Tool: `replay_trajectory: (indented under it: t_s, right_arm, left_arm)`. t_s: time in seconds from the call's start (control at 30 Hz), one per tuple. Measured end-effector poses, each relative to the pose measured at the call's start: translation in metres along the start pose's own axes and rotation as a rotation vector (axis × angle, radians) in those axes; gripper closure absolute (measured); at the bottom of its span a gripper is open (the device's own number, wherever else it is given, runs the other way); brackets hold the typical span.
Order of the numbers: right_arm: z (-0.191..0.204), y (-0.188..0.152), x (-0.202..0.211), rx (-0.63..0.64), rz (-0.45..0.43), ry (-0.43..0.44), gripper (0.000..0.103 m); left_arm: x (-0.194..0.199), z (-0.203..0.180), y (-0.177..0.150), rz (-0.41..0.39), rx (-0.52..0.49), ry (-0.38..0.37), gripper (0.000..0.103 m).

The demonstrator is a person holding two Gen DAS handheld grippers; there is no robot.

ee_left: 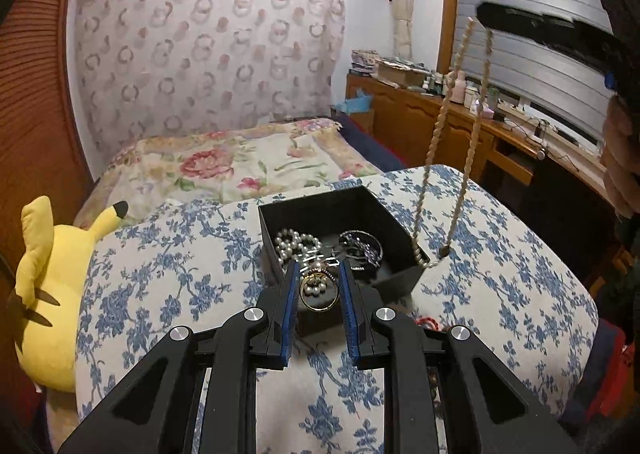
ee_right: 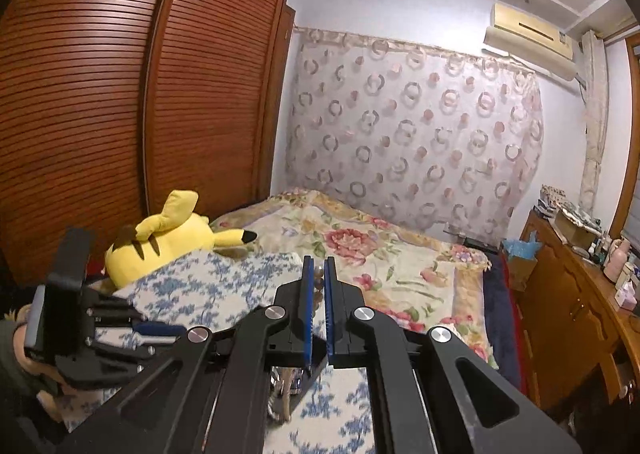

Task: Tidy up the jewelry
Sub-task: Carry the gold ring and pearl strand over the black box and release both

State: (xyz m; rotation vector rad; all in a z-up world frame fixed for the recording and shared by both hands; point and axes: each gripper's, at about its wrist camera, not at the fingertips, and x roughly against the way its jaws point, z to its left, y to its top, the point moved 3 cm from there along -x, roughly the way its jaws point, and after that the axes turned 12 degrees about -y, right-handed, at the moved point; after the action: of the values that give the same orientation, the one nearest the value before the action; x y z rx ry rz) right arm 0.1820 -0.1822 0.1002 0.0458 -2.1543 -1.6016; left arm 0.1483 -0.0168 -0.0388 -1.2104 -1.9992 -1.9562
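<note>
A black open box (ee_left: 394, 221) sits on a blue-flowered cushion (ee_left: 168, 278); it holds a pearl bracelet (ee_left: 296, 244) and a dark bangle (ee_left: 362, 246). My left gripper (ee_left: 319, 268) hovers at the box's near rim, shut on a gold ring with small pearls (ee_left: 319, 292). My right gripper (ee_right: 319, 266) is raised high and shut on a long beige bead necklace (ee_left: 456, 133); in the left wrist view the necklace hangs down to the box's right corner. In the right wrist view only a few beads (ee_right: 319, 278) show between the fingers.
A yellow plush toy (ee_left: 52, 286) lies left of the cushion. A flowered bed (ee_left: 240, 161) lies behind, a wooden dresser (ee_left: 472, 125) with bottles on the right, a wooden wardrobe (ee_right: 120, 93) on the left. A red cord (ee_left: 426, 321) lies near the box.
</note>
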Motion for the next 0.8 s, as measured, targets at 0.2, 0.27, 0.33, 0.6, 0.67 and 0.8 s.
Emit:
replay_trajectory:
  t_s: [0.2,0.27,0.33,0.6,0.67,0.8]
  right_arm:
    - [0.003,0.017,-0.021,0.008,-0.011,-0.001,0.097]
    - [0.004,0.02,-0.029,0.011,-0.011,-0.006,0.097]
    - [0.005,0.02,-0.036,0.016,-0.003,-0.01,0.097]
    - [0.019,-0.006,-0.079,0.065,0.083,-0.033,0.097]
    - [0.021,-0.017,-0.09,0.068,0.119,-0.029,0.097]
    - [0.027,-0.043,-0.108,0.058,0.193,-0.005,0.097]
  left_arm:
    - [-0.008,0.006,0.005,0.006,0.006,0.005,0.085]
    - [-0.011,0.008,0.007,0.01,0.008,0.01,0.085]
    - [-0.014,0.011,0.008,0.013,0.013,0.014,0.085]
    - [-0.019,0.013,0.006,0.018,0.021,0.012,0.085]
    - [-0.02,0.013,0.006,0.02,0.02,0.012,0.085]
    - [-0.023,0.013,0.006,0.024,0.019,0.015,0.085]
